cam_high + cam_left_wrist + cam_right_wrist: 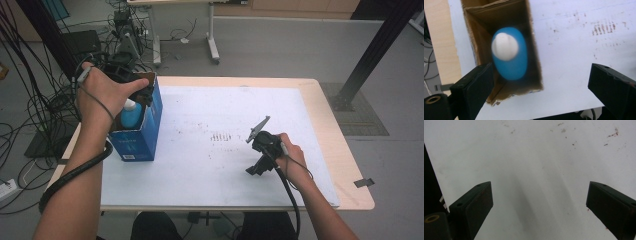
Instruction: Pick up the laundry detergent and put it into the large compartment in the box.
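Note:
A blue bottle [131, 116] with a white cap [504, 46] stands inside an open blue cardboard box [145, 131] at the table's left edge. My left gripper [131, 80] hovers over the box's mouth, hand on top; in the left gripper view its jaws stand wide apart above the box [534, 50], with the blue bottle [511, 62] below and nothing between them. My right gripper [260, 159] rests low over the white sheet [225, 150] right of centre, jaws spread wide over bare white sheet [536, 170] with nothing held.
The white sheet has faint brownish marks [220, 137] near its middle. The wooden table rim [345, 150] shows at right. Cables [30, 100] and equipment lie on the floor at left, and a black post [370, 55] stands at the right rear.

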Motion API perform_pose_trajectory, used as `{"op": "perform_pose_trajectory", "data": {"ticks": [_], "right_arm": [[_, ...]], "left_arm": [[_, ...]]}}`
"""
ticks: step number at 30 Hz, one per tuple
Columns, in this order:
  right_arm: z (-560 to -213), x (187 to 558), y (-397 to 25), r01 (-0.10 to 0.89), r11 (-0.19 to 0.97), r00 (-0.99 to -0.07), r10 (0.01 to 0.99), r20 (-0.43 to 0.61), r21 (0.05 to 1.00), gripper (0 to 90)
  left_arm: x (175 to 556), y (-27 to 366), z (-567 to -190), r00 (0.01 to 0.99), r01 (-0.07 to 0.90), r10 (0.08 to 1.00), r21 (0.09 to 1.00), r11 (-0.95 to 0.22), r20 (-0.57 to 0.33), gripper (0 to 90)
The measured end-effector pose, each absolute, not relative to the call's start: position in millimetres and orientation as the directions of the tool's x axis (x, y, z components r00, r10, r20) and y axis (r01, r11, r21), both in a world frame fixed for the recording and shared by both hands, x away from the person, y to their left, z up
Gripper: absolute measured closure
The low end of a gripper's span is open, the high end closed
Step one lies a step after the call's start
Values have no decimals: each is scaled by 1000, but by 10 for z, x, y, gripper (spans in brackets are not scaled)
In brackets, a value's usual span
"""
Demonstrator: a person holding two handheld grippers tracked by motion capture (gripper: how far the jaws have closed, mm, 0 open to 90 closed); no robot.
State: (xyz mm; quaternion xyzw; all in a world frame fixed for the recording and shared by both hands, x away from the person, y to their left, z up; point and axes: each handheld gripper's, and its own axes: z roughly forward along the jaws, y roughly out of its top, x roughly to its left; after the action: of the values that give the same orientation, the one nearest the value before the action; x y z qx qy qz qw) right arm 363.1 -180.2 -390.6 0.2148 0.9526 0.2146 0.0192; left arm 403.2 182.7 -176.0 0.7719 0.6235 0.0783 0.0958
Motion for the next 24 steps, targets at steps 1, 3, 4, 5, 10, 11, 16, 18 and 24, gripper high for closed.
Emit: {"op": "perform_pose_trajectory", "data": {"ticks": [1,3,4,5,10,11,16,18,24], "right_arm": [[-3905,3631,-1805,402,815,-907,417,58,418,68],[-3901,3630,-1809,403,815,-906,419,57,416,68],[-3901,3630,-1813,403,814,-906,420,56,419,68],[-3900,3631,-1818,404,813,-905,421,56,418,68],[-3892,3631,-1841,407,812,-904,424,55,419,68],[-3889,3629,-1845,407,812,-903,425,54,418,68],[-3878,3627,-1871,411,810,-901,431,52,418,68],[-3874,3626,-1879,411,810,-901,431,51,419,68],[-3864,3615,-1905,416,806,-898,438,50,421,68]], "left_arm": [[4028,1808,-1752,216,945,976,251,-208,-5,57],[4016,1747,-1729,245,938,969,253,-236,-6,49],[4008,1709,-1717,255,935,967,258,-245,-5,49],[4003,1688,-1711,260,932,966,262,-250,-5,49],[3961,1540,-1697,319,912,948,272,-307,-1,49],[3953,1510,-1699,331,908,943,272,-318,-2,49],[3922,1348,-1732,401,885,916,261,-385,-9,49],[3911,1283,-1757,421,877,907,261,-404,-11,49],[3886,1106,-1873,463,860,886,249,-445,-19,50]]}}
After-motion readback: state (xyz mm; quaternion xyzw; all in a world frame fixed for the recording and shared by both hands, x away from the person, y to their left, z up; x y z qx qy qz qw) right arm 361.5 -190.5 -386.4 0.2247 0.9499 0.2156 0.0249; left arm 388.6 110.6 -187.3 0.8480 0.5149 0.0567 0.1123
